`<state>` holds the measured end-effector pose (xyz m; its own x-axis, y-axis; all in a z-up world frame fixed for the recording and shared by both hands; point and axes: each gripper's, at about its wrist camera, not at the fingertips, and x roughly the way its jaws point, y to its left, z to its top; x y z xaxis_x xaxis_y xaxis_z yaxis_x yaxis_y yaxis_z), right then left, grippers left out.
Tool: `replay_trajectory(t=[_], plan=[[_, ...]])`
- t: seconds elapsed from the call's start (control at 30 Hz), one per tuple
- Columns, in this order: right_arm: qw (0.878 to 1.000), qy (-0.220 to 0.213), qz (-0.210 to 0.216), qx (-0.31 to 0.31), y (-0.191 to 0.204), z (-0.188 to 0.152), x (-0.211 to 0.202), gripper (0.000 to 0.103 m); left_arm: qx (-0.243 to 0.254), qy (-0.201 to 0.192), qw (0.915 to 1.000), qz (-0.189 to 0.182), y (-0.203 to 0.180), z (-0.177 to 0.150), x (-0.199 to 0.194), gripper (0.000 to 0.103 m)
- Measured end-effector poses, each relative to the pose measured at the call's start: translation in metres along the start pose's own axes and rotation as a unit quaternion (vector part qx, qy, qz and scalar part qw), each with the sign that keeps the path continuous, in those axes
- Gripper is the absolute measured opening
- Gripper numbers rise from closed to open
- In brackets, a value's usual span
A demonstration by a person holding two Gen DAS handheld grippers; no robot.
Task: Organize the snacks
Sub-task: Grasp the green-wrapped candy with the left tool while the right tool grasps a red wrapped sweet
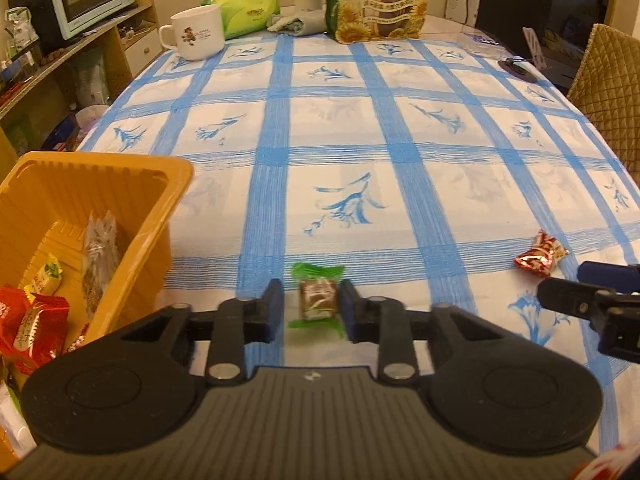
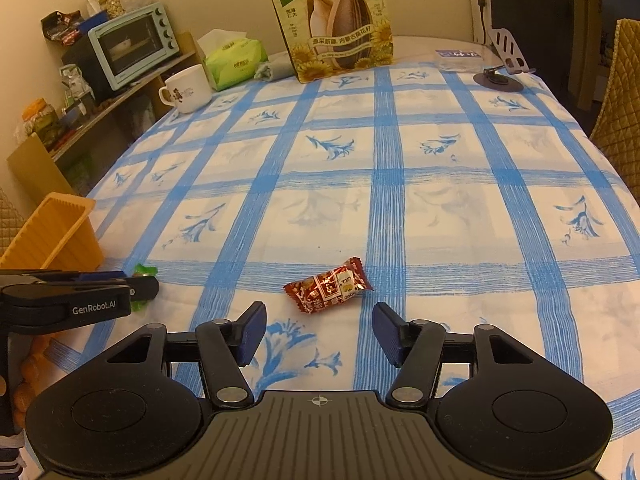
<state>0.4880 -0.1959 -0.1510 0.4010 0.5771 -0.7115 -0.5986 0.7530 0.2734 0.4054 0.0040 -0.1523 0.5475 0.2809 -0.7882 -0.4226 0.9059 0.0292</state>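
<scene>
My left gripper [image 1: 311, 300] straddles a green-wrapped candy [image 1: 318, 299] lying on the blue-checked tablecloth; its right pad touches the candy, and a small gap shows at the left pad. An orange basket [image 1: 120, 172] stands to its left with several snack packs inside, among them a red pack [image 1: 36, 320]. My right gripper [image 2: 319, 330] is open and empty, just short of a red-wrapped candy [image 2: 330, 286]. That red candy also shows in the left wrist view [image 1: 542, 256]. The left gripper and green candy [image 2: 143, 272] show at the left of the right wrist view.
At the table's far end stand a sunflower-seed bag [image 2: 334, 20], a white mug [image 2: 188, 88], a green tissue pack [image 2: 234, 62] and a black disc stand [image 2: 498, 82]. A shelf with a toaster oven [image 2: 134, 46] is left; a quilted chair [image 1: 608, 92] is right.
</scene>
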Motion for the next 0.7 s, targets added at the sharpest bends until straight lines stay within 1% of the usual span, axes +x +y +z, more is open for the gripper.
replay_trajectory(t=[0.03, 0.07, 0.13, 0.37, 0.53, 0.57, 0.63, 0.67, 0.7], plan=[[1.000, 0.001, 0.001, 0.001, 0.000, 0.000, 0.001, 0.059, 0.003, -0.001, 1.0000, -0.002, -0.001, 0.000, 0.000, 0.019], [1.000, 0.001, 0.001, 0.002, 0.000, 0.000, 0.001, 0.059, 0.007, -0.002, 1.0000, -0.001, -0.003, 0.000, 0.000, 0.019], [1.000, 0.002, 0.001, 0.006, 0.000, 0.000, 0.003, 0.059, 0.012, -0.004, 0.9999, -0.003, -0.004, -0.001, -0.001, 0.019], [1.000, 0.002, 0.004, 0.027, -0.001, 0.005, 0.012, 0.059, 0.003, 0.002, 1.0000, -0.009, 0.000, -0.004, -0.005, 0.018], [1.000, -0.002, 0.002, 0.023, 0.005, 0.012, 0.021, 0.059, -0.003, 0.007, 0.9999, -0.009, 0.004, -0.007, -0.008, 0.018], [1.000, -0.002, 0.000, 0.017, 0.007, 0.013, 0.023, 0.057, -0.004, 0.008, 0.9999, -0.008, 0.004, -0.008, -0.009, 0.018], [1.000, -0.003, -0.006, 0.001, 0.012, 0.015, 0.027, 0.049, -0.006, 0.009, 0.9999, -0.006, 0.005, -0.010, -0.011, 0.018], [1.000, -0.004, -0.010, -0.009, 0.014, 0.015, 0.028, 0.040, -0.007, 0.009, 0.9999, -0.006, 0.006, -0.011, -0.011, 0.018], [1.000, -0.004, -0.013, -0.017, 0.016, 0.014, 0.029, 0.037, -0.008, 0.010, 0.9999, -0.005, 0.006, -0.011, -0.012, 0.018]])
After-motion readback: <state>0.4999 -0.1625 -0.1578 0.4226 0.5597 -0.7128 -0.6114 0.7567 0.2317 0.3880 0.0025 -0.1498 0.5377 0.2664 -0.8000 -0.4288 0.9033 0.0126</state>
